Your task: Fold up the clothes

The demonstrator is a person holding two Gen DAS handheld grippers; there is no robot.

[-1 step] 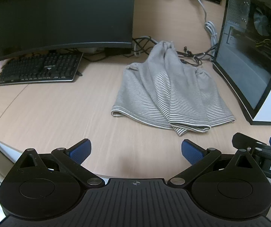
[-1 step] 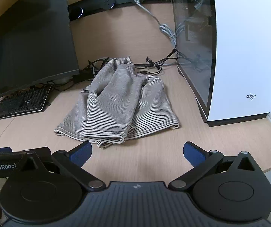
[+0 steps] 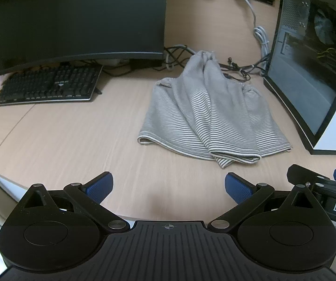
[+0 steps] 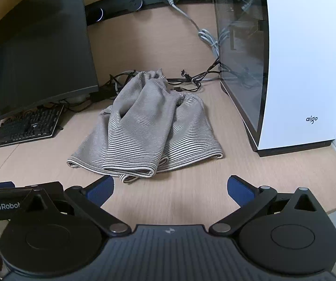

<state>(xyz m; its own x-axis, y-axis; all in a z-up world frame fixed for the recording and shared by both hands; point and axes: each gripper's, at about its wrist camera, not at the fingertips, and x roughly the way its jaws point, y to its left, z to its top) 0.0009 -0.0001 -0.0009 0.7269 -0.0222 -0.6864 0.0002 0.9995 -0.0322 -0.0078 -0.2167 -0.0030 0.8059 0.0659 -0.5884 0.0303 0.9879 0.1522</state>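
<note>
Ahead of both grippers, the striped shirt [image 3: 205, 117] lies crumpled on the desk [image 3: 62, 140], its hem edge nearest them and bare wood between. Left gripper [image 3: 169, 186] and right gripper [image 4: 170, 187] both gape wide, empty, side by side above the desk's near edge. Rightward stands a PC case [image 4: 303, 65] marked "aigo"; leftward, a keyboard [image 3: 48, 86] under a monitor [image 3: 74, 21]. "GenRobot" reads on the left gripper's side.
</note>
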